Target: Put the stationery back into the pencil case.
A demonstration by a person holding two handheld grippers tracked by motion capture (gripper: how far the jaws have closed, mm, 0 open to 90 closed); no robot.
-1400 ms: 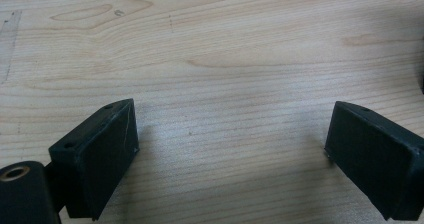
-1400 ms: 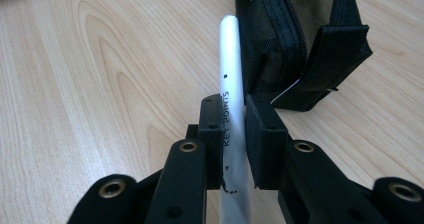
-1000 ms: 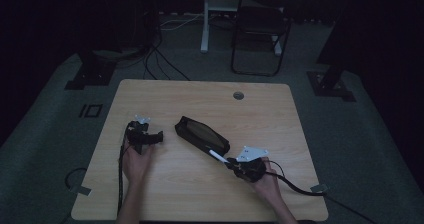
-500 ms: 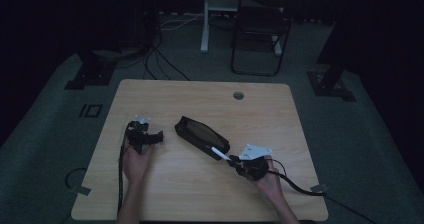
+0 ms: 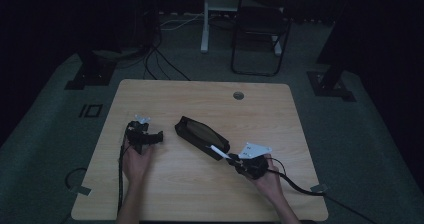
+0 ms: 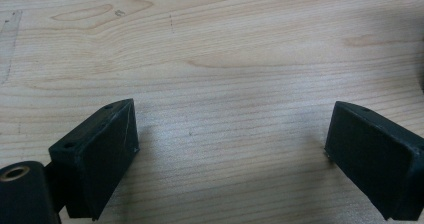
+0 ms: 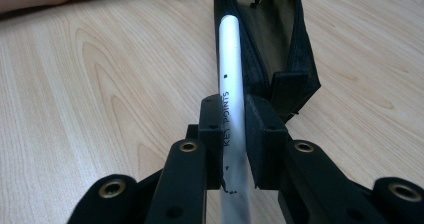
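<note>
Right gripper [image 7: 232,129] has its jaws clamped on a white cylindrical pen printed "KEY POINTS" [image 7: 231,74]; pen tip aimed into the open mouth of the long black fabric pencil pouch [image 7: 280,39]; judging by that, the job in hand is sliding the pen in. Left gripper [image 6: 230,149] sits w/ jaws wide apart, nothing between them, bare light wooden worktop [image 6: 210,49] below; in the high view it rests near the worktop's left edge [image 5: 145,134], well apart from the pouch.

Risks from here, as I read it: pouch isn't pinned by anything; a push from the pen could shove the soft case toward the back edge instead of the pen going in. Tip looks close to the pouch's near side wall, so it may catch on the zip edge or fabric lip; pen could then pivot in the jaws, since they grip it at one narrow band only. Let go too soon & the round barrel rolls off across the worktop.

Pen: smooth, straight, slim, matte white; small black dot on the barrel; dark smudges near the held end. In the high view it lies between the right gripper [image 5: 235,160] and the pouch [image 5: 200,134], roughly mid-worktop, a bit toward the front edge, angled toward the back-left corner; the pouch lies along that same diagonal, mouth gaping, brownish lining visible inside.
</note>
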